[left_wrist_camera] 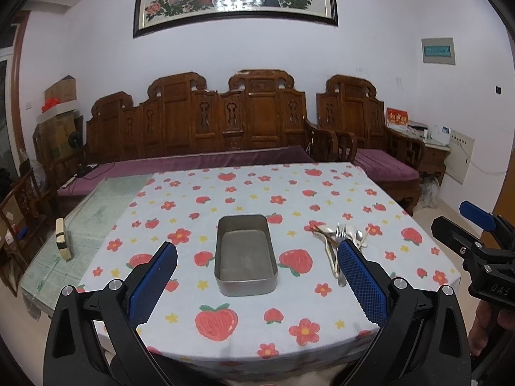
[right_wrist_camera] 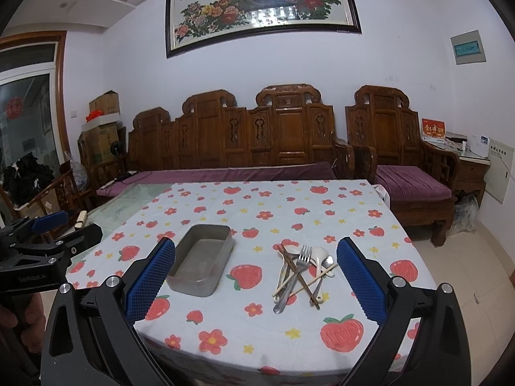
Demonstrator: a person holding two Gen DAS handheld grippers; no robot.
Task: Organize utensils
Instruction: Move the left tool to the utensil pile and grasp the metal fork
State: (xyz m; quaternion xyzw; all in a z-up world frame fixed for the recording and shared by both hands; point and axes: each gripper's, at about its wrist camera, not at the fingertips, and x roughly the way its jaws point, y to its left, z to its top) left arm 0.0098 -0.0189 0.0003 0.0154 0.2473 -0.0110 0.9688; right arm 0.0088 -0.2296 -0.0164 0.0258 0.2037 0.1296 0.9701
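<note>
- A small heap of utensils is lying on the tabletop, which is wearing a cloth printed with strawberries and flowers; the heap is sitting to the right of a metal tray, apart from it, toward the near edge;
- In the heap, a metal fork is lying with its tines pointing away toward the sofa and its handle running back toward the viewer; a white spoon is lying beside it with its bowl at the far end; brown chopsticks are crossing the others on a slant; so most long axes are running near to far, with a few diagonal;
- The tray is standing empty, its long side also running near to far;
- The right claw is hanging released, fingers spread wide, above the near edge, facing both heap and tray, touching nothing;
- The left claw is also hanging released and empty, lined up with the tray; the heap is lying just by its right finger in that view;
- Likely risk: because the pieces are overlapping, closing on one may be dragging or flicking its neighbours, perhaps off the tabletop; thin chopsticks may be slipping between the pads; the loose cloth may be bunching;
- Beyond the tabletop, a carved wooden sofa with purple cushions is standing against a white wall under a framed flower painting.
</note>
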